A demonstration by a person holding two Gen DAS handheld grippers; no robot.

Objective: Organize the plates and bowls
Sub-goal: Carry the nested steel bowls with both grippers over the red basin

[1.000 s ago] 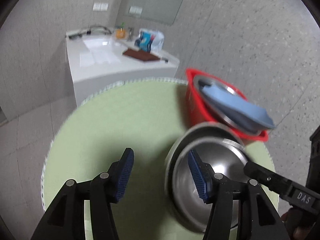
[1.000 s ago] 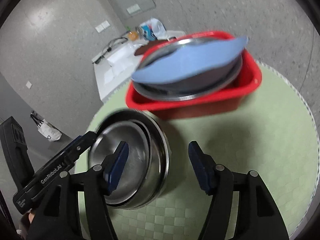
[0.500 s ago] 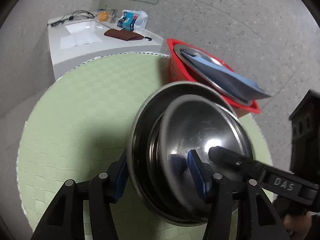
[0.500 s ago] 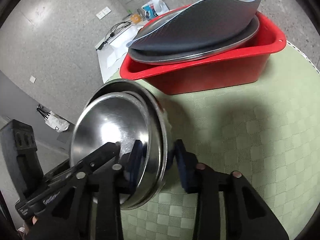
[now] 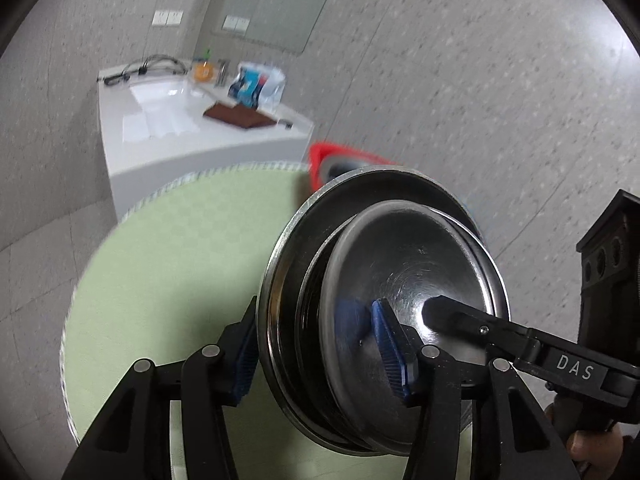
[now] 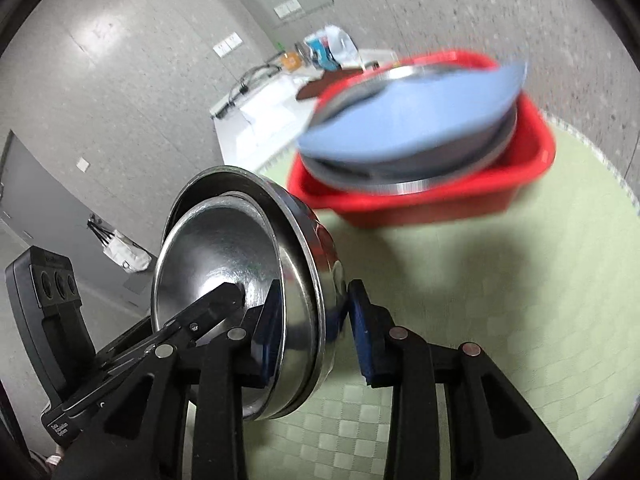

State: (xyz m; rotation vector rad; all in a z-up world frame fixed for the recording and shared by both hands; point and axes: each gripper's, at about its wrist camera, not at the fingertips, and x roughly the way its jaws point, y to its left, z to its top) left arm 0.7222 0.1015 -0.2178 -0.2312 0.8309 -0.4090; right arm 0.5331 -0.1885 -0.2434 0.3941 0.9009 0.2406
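Green table mat, red tub behind.
We see both grippers, left and right, clamped across the nested steel bowls, tilted on edge, openings facing right.

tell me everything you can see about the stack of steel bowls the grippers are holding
The steel bowls are two shiny, scuffed metal bowls, the smaller nested inside the larger. The stack is tipped nearly on edge above the green table mat, openings facing sideways. The left gripper and right gripper each pinch the rims from opposite sides, one finger inside the bowls, one outside.
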